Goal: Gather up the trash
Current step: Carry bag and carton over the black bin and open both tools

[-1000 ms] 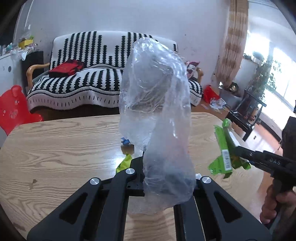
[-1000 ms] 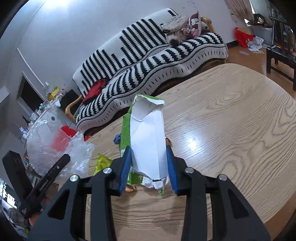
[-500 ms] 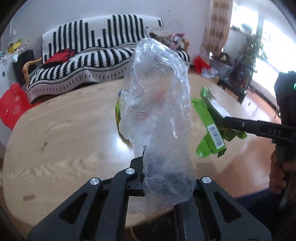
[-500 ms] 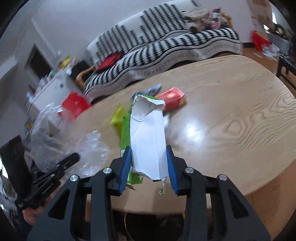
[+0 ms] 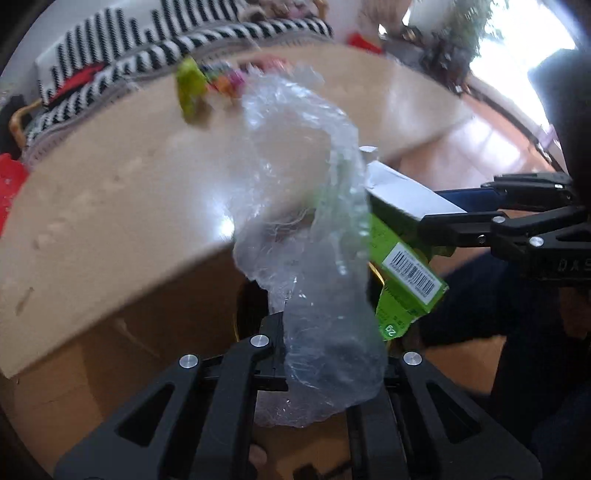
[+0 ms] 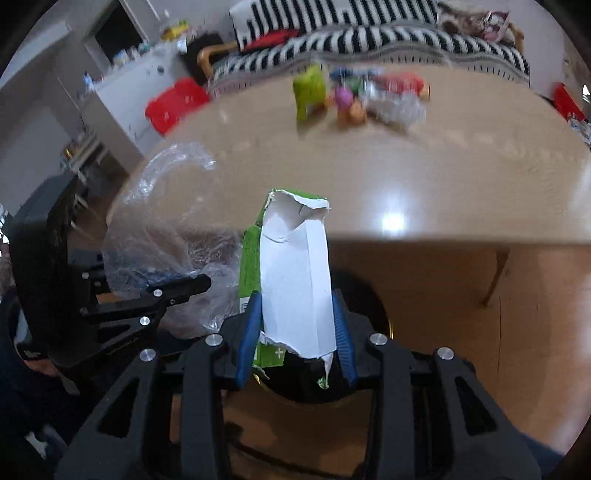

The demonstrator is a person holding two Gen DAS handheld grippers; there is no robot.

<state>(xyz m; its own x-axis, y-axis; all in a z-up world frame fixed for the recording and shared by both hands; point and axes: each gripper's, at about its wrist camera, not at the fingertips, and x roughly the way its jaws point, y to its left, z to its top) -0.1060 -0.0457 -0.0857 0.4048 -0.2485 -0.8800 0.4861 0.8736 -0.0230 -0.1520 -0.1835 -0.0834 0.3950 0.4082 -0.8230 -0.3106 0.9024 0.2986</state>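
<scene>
Below the near edge of the pale round wooden table (image 6: 443,177), I hold both pieces of trash out in the air, off the tabletop. My left gripper (image 5: 325,354) has its two black fingers pinched together on the bottom of a crumpled clear plastic bag (image 5: 306,206), which stands up from the jaws and billows wide above them. In the right wrist view that same bag (image 6: 166,229) hangs at the left, with the left gripper (image 6: 184,288) beneath it.

My right gripper (image 6: 295,325) is closed on a torn green and white cardboard carton (image 6: 291,273) — the blue pads press its two sides, and the ripped top points away from me toward the table. From the left wrist view the carton (image 5: 402,236) comes in from the right, gripped by the right gripper (image 5: 436,218), with a barcode on its green face; it sits just beside the bag, behind the plastic, though I cannot tell whether the two touch.

Directly under the carton there is a dark round opening (image 6: 314,387) with a thin yellowish rim, too hidden by my fingers to make out more.

Back on the table, near its far side, a blurred cluster remains — a lime-green wrapper (image 6: 310,92), a red packet (image 6: 399,83) and some small pink, orange and silvery scraps between them. Beyond stands a black and white striped sofa (image 6: 351,33).
</scene>
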